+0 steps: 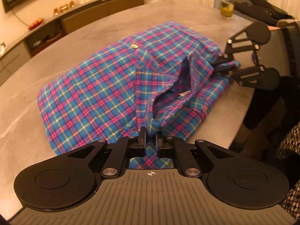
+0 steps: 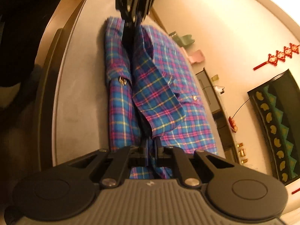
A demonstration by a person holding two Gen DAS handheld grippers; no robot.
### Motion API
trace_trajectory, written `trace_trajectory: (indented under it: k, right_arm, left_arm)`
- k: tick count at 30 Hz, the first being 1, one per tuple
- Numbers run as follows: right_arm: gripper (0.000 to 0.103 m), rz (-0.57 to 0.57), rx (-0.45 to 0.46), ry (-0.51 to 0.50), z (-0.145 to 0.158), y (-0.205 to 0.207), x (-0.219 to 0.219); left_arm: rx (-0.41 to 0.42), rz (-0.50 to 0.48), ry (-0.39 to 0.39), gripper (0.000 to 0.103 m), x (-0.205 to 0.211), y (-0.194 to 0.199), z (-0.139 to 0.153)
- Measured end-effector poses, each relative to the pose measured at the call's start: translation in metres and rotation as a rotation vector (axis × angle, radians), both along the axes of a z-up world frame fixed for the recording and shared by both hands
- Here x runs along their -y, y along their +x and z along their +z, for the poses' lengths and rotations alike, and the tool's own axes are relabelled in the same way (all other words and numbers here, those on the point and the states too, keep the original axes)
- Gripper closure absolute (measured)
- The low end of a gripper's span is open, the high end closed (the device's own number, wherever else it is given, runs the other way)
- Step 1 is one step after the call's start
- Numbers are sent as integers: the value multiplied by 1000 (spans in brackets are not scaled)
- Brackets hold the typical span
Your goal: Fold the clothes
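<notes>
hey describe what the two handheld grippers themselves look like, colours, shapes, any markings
Both match. The left gripper and right gripper are matte black, each with angled linkage arms on silver pivot pins, two round disc-shaped lobes at the sides, and thin fingers with blue pads. Behind sits a grey ribbed plate with a small white crosshair mark. No cables or sleeves are clearly visible.

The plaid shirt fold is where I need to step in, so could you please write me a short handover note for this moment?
Left claw: shut on the plaid shirt at its near edge.
Right claw: shut on the same shirt, at the other end of that edge, also seen in the left wrist view.
Shirt lies on the grey table, already folded into a compact bundle, collar area open between the claws.
Left: probably carry the pinched edge over to close the fold, release, smooth.
A jar stands at the far edge.
</notes>
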State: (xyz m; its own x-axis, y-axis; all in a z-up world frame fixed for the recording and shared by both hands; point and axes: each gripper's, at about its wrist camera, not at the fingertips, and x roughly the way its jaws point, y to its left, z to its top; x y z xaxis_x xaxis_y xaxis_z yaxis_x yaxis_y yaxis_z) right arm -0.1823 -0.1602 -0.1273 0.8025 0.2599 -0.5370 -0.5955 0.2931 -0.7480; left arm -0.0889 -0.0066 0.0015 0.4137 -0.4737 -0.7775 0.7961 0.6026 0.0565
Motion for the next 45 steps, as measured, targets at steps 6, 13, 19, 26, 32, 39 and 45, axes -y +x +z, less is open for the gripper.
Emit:
trace_trajectory:
  k: [6, 13, 19, 26, 32, 39, 45]
  right_arm:
    - [93, -59, -171, 79, 21, -8, 7]
    - [56, -109, -410, 467, 93, 7, 27]
    - [88, -135, -520, 647, 106, 43, 35]
    - [96, -360, -613, 604, 41, 78, 37]
    - [93, -284, -568, 676, 54, 81, 20]
    - [93, -406, -650, 723, 20, 112, 9]
    - [99, -553, -869, 882, 16, 144, 28]
  left_arm:
    - [44, -76, 16, 83, -1, -15, 1]
    - [110, -123, -60, 62, -15, -25, 32]
    - [68, -82, -107, 56, 1, -8, 28]
    - [45, -89, 69, 63, 44, -5, -22]
    - [213, -91, 75, 60, 64, -14, -9]
    - [124, 10, 43, 103, 71, 12, -35]
    - [-99, 274, -243, 103, 29, 29, -35]
